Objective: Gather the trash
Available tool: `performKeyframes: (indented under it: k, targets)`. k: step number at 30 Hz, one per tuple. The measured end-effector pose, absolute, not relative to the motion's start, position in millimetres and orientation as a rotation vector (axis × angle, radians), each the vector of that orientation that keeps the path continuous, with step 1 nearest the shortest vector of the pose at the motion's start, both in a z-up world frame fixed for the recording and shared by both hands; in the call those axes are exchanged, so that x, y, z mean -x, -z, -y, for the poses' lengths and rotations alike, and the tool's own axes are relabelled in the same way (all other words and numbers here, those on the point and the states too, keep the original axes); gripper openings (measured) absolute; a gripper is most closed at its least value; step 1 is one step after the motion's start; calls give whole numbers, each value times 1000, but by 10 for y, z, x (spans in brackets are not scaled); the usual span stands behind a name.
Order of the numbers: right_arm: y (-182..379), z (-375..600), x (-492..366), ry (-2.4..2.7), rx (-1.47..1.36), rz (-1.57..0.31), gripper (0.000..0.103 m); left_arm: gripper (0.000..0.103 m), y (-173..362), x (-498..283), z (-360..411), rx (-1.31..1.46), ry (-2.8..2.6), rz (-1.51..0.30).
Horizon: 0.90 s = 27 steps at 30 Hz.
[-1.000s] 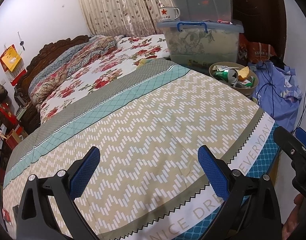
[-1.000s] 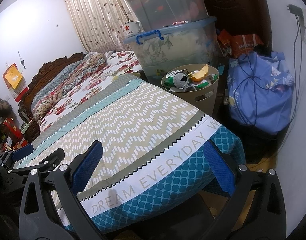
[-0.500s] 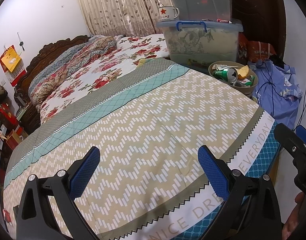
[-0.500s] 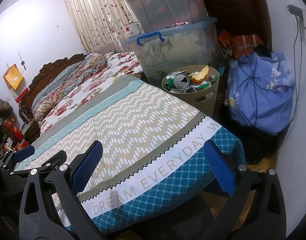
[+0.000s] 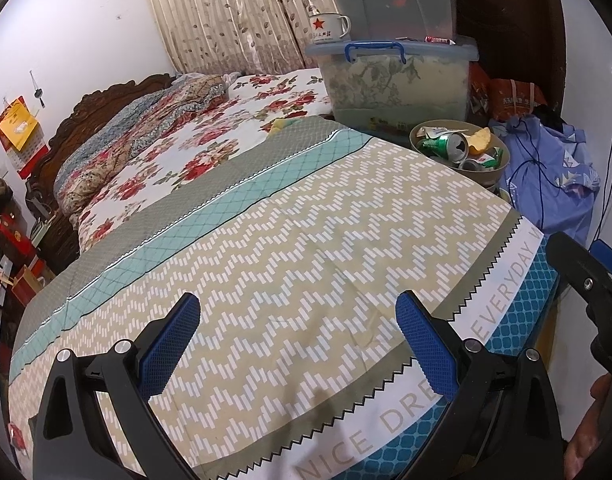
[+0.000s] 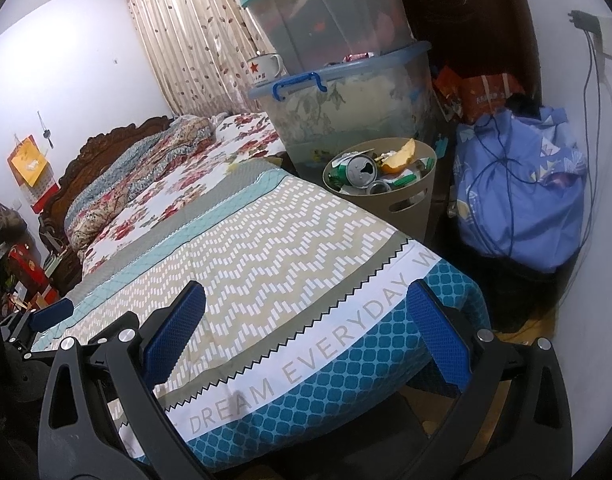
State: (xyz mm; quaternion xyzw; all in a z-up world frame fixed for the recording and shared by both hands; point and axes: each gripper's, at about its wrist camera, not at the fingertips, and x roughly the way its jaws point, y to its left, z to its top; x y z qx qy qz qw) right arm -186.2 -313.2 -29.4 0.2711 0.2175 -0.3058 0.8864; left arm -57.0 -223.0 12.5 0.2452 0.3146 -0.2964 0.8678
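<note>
In the left wrist view the bed's corner is hiding the lower wall of the trash bin [image 5: 490, 176]; only the rim and top layer of its contents are showing. The right gripper [image 5: 585, 280] is being cut off by the frame's right edge, so its jaws are not readable there. In the right wrist view the left gripper [image 6: 46, 318] is showing only one blue pad at the left edge. The upper storage box [image 6: 329, 12] is running out of the top edge. Print on the crushed can [image 6: 359, 170] is too small to read. Clutter beside the headboard [image 6: 22, 272] is blurring at the rim.
</note>
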Motion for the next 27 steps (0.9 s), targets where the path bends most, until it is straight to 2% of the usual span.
performKeyframes:
  k: [27]
  targets:
    - [256, 3127, 1885, 631, -559, -441, 100, 94, -140, 476, 2142, -435, 660, -720]
